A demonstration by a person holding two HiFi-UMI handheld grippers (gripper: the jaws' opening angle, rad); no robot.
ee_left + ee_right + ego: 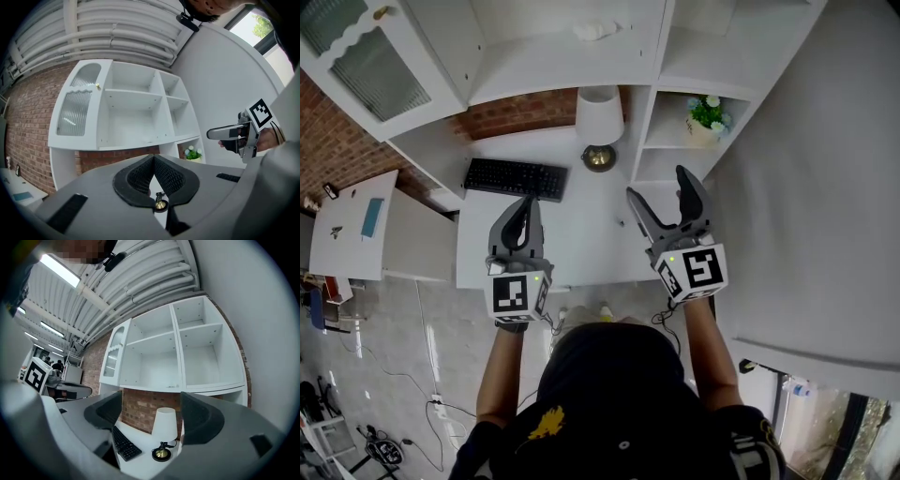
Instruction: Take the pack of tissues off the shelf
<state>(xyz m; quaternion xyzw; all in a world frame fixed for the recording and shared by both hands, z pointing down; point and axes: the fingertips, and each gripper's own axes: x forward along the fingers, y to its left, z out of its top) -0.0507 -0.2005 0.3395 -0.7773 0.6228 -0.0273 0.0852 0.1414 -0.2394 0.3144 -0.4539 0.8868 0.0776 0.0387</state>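
progress: not started, as we read it. Nothing is held, and the pack of tissues (597,30) lies untouched on the shelf unit (553,70).
pack location: we see it only in the head view, a small white lump on a high board of the unit, in line with the lamp (599,117). In both gripper views the open compartments look bare, so we judge the pack sits on a board they see only from below.
left gripper (527,202): jaws pressed together with nothing between them. It is over the desk (581,248), well apart from the pack.
right gripper (657,184): jaws wide apart and empty. Only the lamp and keyboard (515,178) show through the gap, far behind.
left to do: reach up to the board, close on the pack and bring it off, which by our estimate is the whole task.
pack feel: looks soft and crumpled, so we expect it to squash under the pads. It is too small to tell more.
shelf: flat white painted boards and square compartments, plus one ribbed-glass door (370,61) with an arched top.
wall: rough red brick (525,111) behind the desk.
lamp: smooth white tapered shade on a round brass-coloured base.
jaw pads: dark, with a fine grid texture.
plant (708,117): small, potted, in a low right compartment.
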